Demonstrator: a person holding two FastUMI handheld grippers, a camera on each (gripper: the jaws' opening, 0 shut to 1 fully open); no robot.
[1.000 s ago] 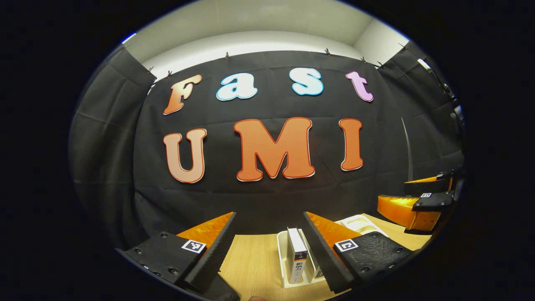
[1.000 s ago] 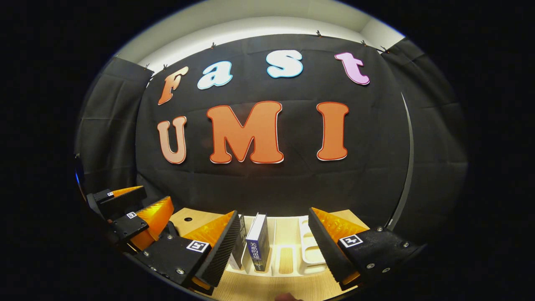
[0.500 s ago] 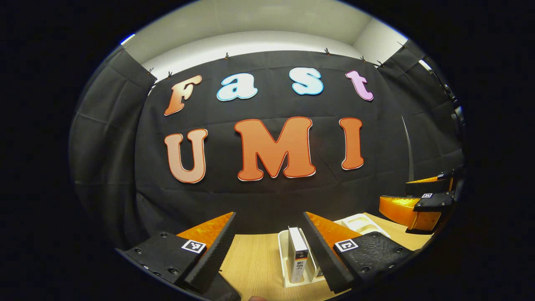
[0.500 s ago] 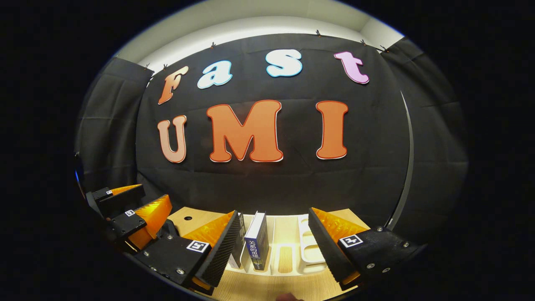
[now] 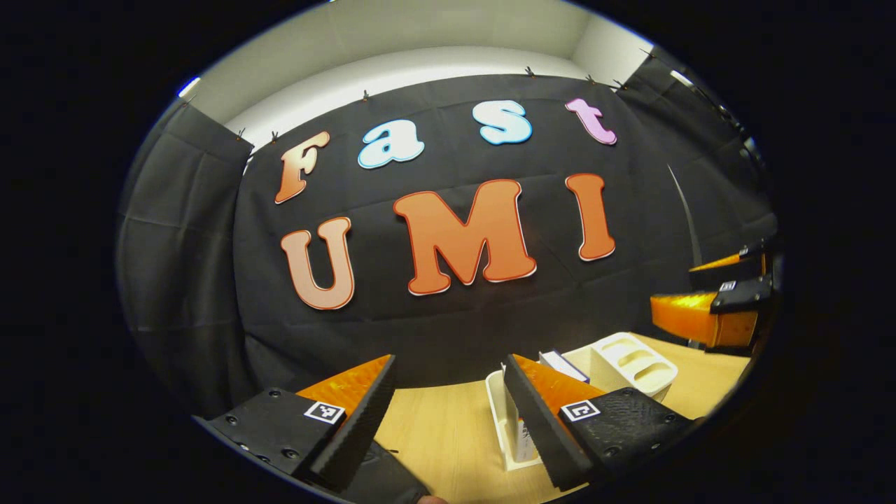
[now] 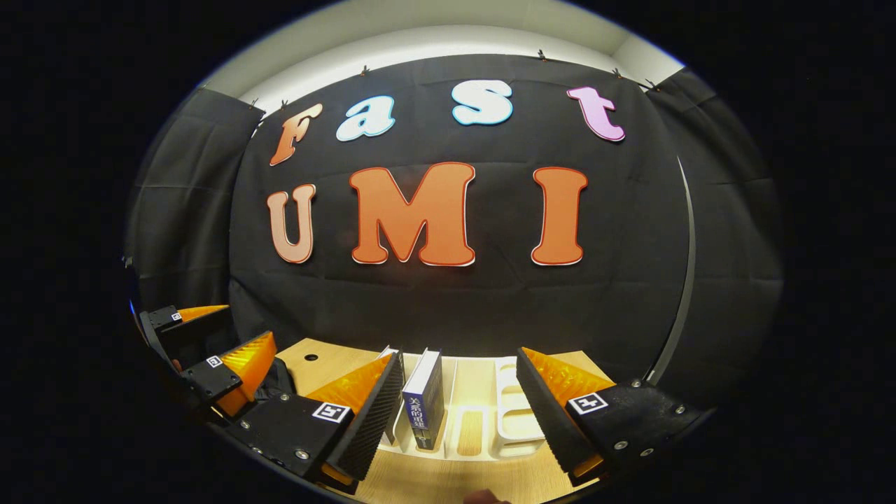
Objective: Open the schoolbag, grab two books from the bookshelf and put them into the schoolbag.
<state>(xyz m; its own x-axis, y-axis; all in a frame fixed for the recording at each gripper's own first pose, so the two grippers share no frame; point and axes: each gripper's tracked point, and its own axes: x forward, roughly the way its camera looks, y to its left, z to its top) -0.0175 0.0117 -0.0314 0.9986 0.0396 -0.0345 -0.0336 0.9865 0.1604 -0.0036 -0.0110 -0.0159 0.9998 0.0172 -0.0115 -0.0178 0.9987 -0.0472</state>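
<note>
Two books (image 6: 422, 400) upright in one white bookshelf (image 6: 514, 420), left gripper (image 5: 444, 413) and right gripper (image 6: 458, 413) jaws released

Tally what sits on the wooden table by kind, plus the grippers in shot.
Books: 2, a blue-spined book and a second book partly hidden behind the right gripper's finger.
Book racks: 1, the white rack.
Grippers: 2, counting the left gripper.
Total: 5.

Books (image 5: 521, 437) half behind claw finger (image 5: 539, 427)
</note>
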